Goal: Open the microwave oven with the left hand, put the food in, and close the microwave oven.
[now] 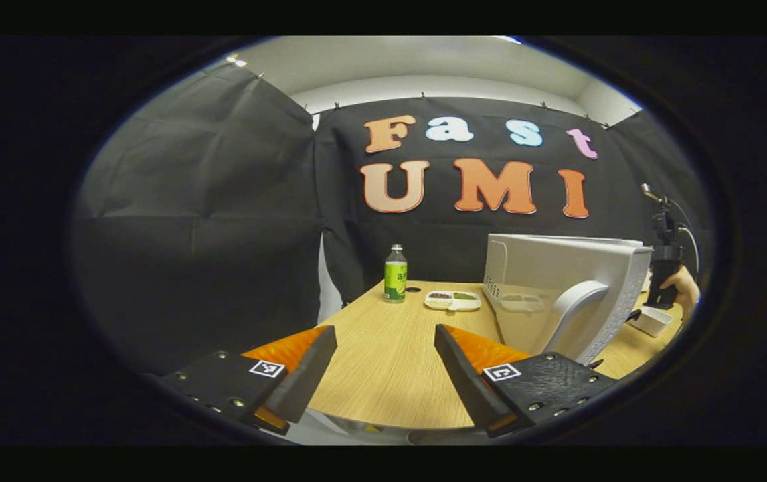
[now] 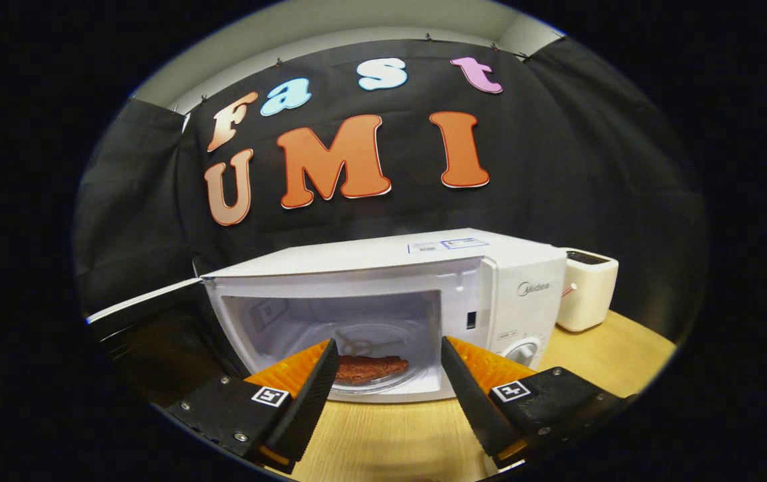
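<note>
Two steps done by the look of it, food (image 2: pixel 371 367) lying inside the microwave (image 2: pixel 383 314) just ahead of the empty, spread right tongs (image 2: pixel 389 385); closing next, needing the open left tongs (image 1: pixel 385 365) behind the door (image 1: pixel 567 298) to their right.

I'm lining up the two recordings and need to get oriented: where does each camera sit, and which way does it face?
Left gripper view: rides the left gripper, beside the open white microwave door, facing across the wooden table to a green-labelled bottle and white food tray; the person's hand shows far right.
Right gripper view: rides the right gripper, facing into the white microwave, where reddish-brown food lies on the glass turntable.
Shared: microwave, table.
</note>
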`<action>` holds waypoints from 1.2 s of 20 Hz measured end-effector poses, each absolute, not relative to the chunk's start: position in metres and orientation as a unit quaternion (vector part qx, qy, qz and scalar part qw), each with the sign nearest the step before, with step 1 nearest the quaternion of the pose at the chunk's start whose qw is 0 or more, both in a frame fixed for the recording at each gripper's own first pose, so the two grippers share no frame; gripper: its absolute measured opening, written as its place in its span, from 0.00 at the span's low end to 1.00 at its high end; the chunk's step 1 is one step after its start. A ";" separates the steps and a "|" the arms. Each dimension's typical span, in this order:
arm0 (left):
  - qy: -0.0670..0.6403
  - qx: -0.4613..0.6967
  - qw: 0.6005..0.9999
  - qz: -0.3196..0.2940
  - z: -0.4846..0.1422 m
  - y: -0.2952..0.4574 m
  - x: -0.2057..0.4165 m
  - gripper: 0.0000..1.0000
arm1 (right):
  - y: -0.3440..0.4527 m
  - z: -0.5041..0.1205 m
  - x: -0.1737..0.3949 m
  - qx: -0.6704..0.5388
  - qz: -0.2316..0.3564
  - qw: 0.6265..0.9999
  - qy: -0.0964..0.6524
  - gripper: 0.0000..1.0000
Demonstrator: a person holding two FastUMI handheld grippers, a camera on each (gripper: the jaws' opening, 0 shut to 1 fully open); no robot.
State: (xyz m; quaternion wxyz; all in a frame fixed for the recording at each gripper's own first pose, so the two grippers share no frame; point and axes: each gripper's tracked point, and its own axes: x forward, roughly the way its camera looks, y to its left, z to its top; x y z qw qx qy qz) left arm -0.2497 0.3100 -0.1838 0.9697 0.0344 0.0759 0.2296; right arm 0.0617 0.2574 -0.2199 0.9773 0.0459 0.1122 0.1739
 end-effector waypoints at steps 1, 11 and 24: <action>0.076 0.037 0.970 0.228 -0.183 0.308 -0.248 0.91 | 0.246 -0.213 0.054 0.046 0.179 0.976 0.112 0.95; 0.069 0.019 0.981 0.183 -0.191 0.278 -0.211 0.27 | 0.102 -0.116 0.026 0.040 0.133 0.989 0.055 0.95; 0.078 -0.032 0.996 0.039 -0.183 0.139 -0.172 0.01 | 0.009 -0.088 0.002 0.057 0.088 0.994 0.036 0.94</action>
